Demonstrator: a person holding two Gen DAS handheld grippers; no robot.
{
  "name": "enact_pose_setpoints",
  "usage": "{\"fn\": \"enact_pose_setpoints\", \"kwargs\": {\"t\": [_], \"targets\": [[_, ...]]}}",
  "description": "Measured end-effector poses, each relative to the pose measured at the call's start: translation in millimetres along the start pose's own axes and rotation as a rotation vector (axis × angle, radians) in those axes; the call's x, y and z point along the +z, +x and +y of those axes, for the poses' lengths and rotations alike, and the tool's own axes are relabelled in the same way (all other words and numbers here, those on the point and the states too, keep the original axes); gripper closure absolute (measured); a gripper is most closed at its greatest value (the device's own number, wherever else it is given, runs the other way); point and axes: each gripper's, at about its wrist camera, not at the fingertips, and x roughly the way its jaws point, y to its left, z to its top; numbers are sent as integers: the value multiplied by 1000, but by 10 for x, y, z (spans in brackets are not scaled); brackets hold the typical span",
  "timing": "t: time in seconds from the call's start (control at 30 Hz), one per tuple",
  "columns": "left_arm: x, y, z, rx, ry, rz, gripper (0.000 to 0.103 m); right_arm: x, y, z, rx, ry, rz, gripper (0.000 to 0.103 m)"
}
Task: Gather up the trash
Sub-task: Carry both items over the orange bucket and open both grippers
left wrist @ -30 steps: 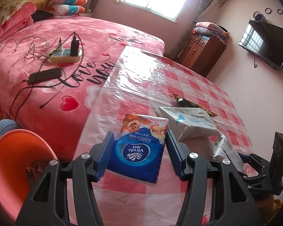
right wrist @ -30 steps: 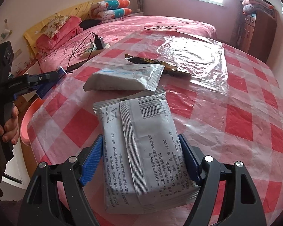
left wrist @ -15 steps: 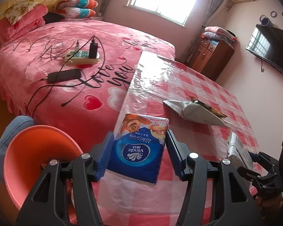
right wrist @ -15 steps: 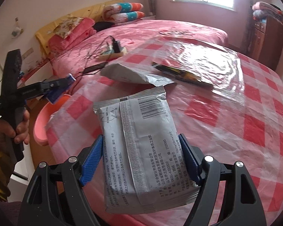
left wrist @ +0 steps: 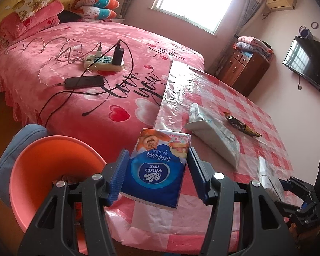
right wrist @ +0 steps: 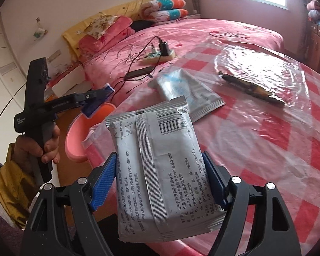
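My left gripper [left wrist: 156, 172] is shut on a blue Vinda tissue pack [left wrist: 157, 168], held above the table's near edge, just right of the orange bin [left wrist: 42, 170]. My right gripper [right wrist: 160, 180] is shut on a silver foil packet [right wrist: 160, 170], held off the table's edge; the packet also shows in the left wrist view [left wrist: 268, 177]. The left gripper shows in the right wrist view [right wrist: 96, 100] over the bin [right wrist: 79, 136]. A white packet [left wrist: 213, 132] [right wrist: 187, 93] and a dark wrapper [left wrist: 241, 124] [right wrist: 251, 88] lie on the table.
The table [left wrist: 224, 98] has a pink checked cloth under clear plastic. The bed [left wrist: 64, 85] beside it carries a power strip [left wrist: 104, 61], a phone [left wrist: 85, 82] and cables. A blue stool [left wrist: 17, 136] stands by the bin. A wooden cabinet [left wrist: 247, 70] is at the back.
Both grippers have drawn back and to the left from the table, each still holding its pack. The left one now sits close beside the bin.
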Motion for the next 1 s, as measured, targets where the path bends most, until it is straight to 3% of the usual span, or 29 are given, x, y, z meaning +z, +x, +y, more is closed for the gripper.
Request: {"fn": "enact_pose_setpoints", "kwargs": {"t": [0.4,0.7,1.0], "targets": [[-32,-218,234,36,-40,-39,46,335,278,338,67,-61,27,26],[-149,-412,755,131,-140,-57,46,787,718,935,199,-144,46,26],[-324,-442,1213,195,-241,-38,46,1028,1148,1430,287,-184,80,25]]}}
